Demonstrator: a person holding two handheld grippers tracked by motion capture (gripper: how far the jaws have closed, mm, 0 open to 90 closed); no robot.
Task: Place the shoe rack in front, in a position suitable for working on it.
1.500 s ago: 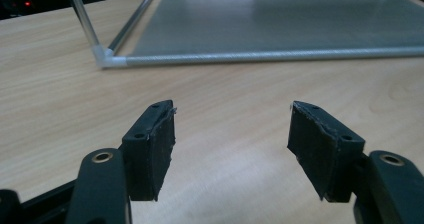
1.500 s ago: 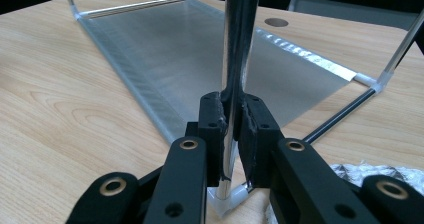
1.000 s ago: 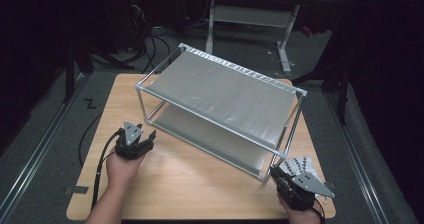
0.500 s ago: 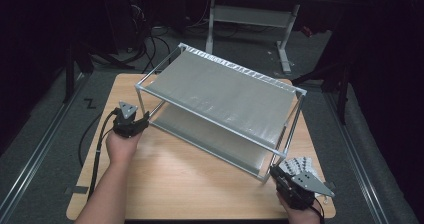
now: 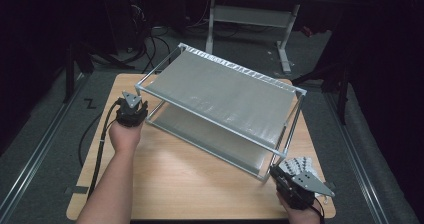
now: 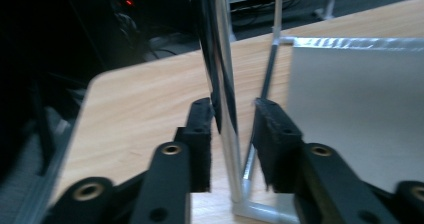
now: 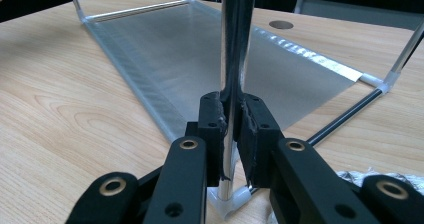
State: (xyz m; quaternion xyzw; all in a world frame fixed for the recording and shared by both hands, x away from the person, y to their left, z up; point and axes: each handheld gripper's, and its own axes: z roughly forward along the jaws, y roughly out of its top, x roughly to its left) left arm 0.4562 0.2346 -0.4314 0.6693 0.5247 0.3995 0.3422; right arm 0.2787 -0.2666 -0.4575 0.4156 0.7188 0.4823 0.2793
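Rack: the two-tier metal shelf rack [image 5: 220, 109] stands slantwise across the middle of the table [image 5: 190, 184], one corner leg near the left edge, another by the near right corner.
Change: my left gripper [image 5: 134, 103] has come up from the bare wood to the left corner leg [image 6: 220, 84]; its jaws have just been closing, the leg between them, a gap showing on one side.
Right gripper [image 5: 280, 170]: clamped on the near right leg [image 7: 232, 49].
Meaning: I judge both corners almost secured for a lift.
Room: bare wood along the near edge; little margin at the right edge.

no readable text, labels, brands, numbers or signs anywhere
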